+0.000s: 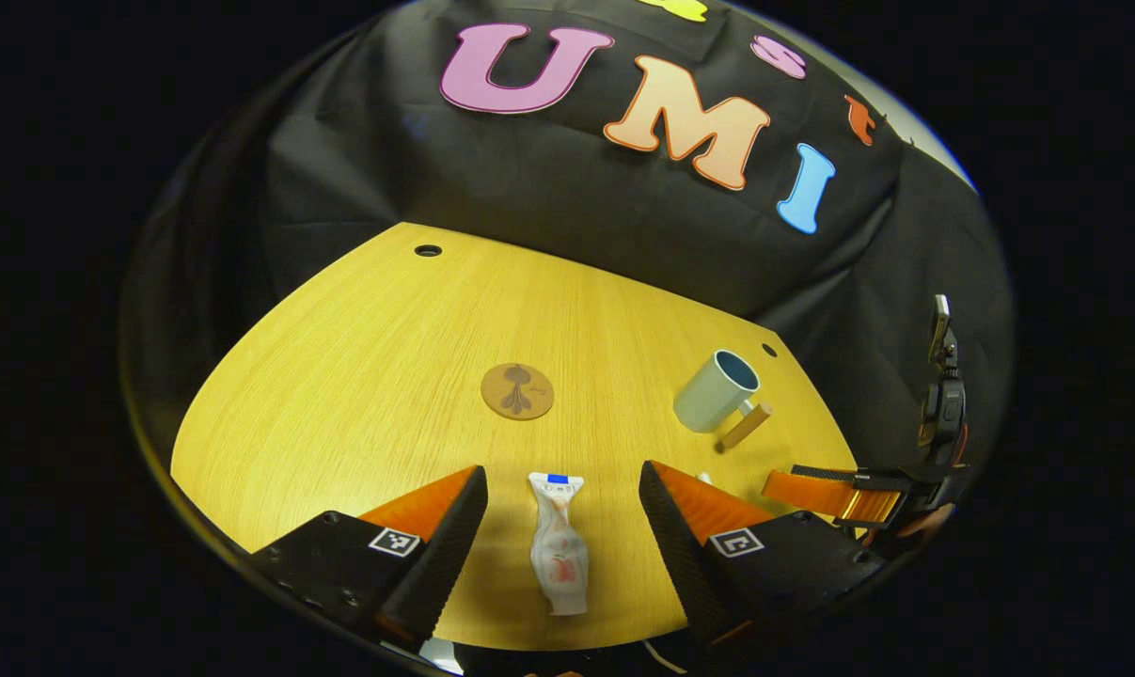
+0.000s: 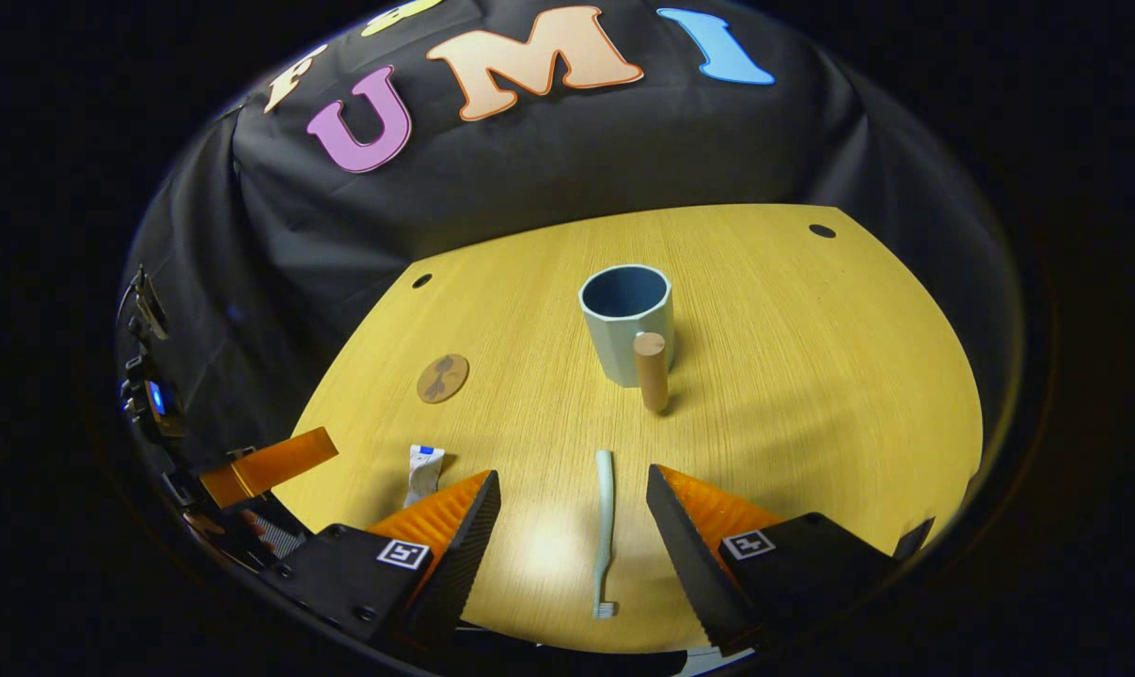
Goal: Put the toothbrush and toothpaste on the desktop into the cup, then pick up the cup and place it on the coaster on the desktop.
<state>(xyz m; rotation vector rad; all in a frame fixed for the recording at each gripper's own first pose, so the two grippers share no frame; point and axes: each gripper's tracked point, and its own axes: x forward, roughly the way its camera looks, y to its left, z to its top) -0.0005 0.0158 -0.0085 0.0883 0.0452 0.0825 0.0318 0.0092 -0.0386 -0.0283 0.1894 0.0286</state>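
In the left gripper view, a white toothpaste tube [image 1: 558,545] lies flat on the yellow wooden desk [image 1: 360,376], between the spread fingers of my open left gripper [image 1: 562,555]. Farther off sit the round brown coaster [image 1: 517,391] and the pale blue cup [image 1: 716,391] with its wooden handle. In the right gripper view, a pale toothbrush [image 2: 604,527] lies between the fingers of my open right gripper [image 2: 572,555], bristles toward me. The cup [image 2: 625,322] stands upright beyond it, the coaster [image 2: 443,378] and toothpaste [image 2: 423,473] to its left.
The right gripper [image 1: 868,494] and its hand-held mount stand at the desk's right edge in the left gripper view. The left gripper [image 2: 266,465] sits at the desk's left edge in the right gripper view. Small round holes [image 2: 822,230] mark the desk's far corners.
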